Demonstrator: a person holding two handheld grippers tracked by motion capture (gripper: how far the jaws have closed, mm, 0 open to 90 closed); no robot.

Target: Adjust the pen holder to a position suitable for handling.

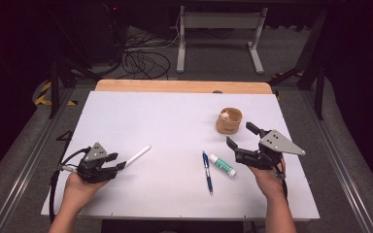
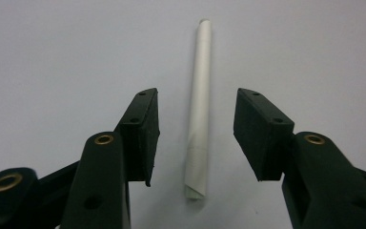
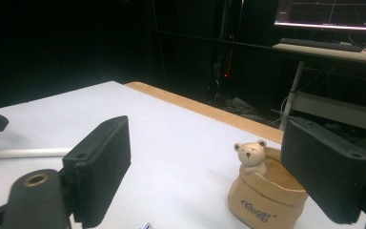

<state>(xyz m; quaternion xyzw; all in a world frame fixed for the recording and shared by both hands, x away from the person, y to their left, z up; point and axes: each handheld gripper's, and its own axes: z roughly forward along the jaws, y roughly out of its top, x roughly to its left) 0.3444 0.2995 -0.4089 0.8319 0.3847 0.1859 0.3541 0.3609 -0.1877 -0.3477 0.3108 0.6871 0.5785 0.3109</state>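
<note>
A thin white stick lies on the white table. My left gripper is open, its jaws standing on either side of the stick's near end without touching it. My right gripper is open and empty, held above the table right of a blue pen and a white tube with a green label. A tan pouch-shaped holder with a small bear figure stands just beyond the right gripper. The white stick also lies far left in the right gripper view.
A wooden strip runs along the table's far edge. Beyond it are a white metal stand, cables on the floor and dark surroundings. A monitor and keyboard sit on a far desk.
</note>
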